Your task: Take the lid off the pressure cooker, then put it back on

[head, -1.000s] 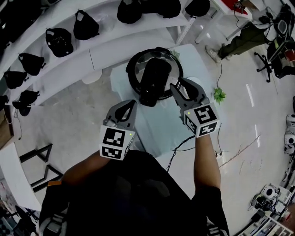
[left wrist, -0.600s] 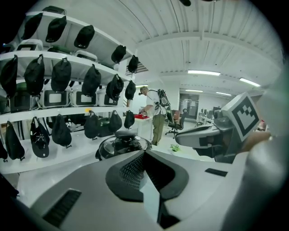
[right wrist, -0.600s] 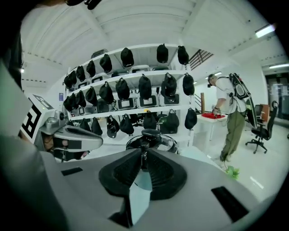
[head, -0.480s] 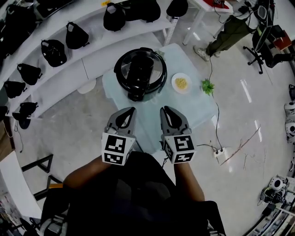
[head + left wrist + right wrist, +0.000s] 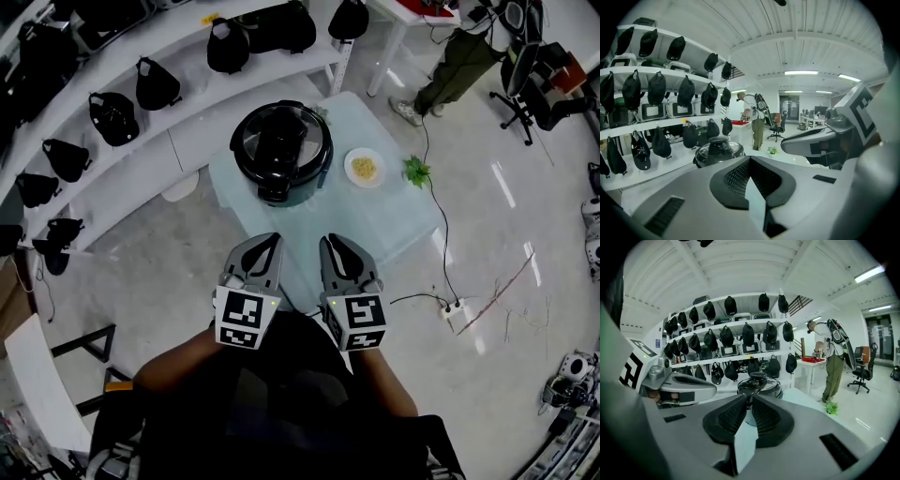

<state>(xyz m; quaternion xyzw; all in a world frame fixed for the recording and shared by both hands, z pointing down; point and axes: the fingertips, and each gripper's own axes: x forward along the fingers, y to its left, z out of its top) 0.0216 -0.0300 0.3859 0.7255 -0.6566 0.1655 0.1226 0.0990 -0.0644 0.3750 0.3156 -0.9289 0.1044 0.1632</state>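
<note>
A: In the head view, where did the cooker sit against the jaws?

B: The cooker (image 5: 279,155) stood by the table's (image 5: 375,223) far edge, with its lid (image 5: 305,131) on. The left gripper (image 5: 265,241) and right gripper (image 5: 335,241) hung side by side over the near edge, well apart from it.

A: Anything in a dish?

B: A plate (image 5: 350,161) just right of the cooker, toward the right edge, held a small yellow heap (image 5: 364,169).

A: And the left gripper view?

B: The jaws were clenched, tips together, with nothing between them. The cooker showed beyond them, a little to the left, lid in place.

A: The right gripper view?

B: Its jaws had just been closing. They stood pinched together at the tips, empty. The cooker rose straight beyond the tips, across the table, lid seated.
</note>
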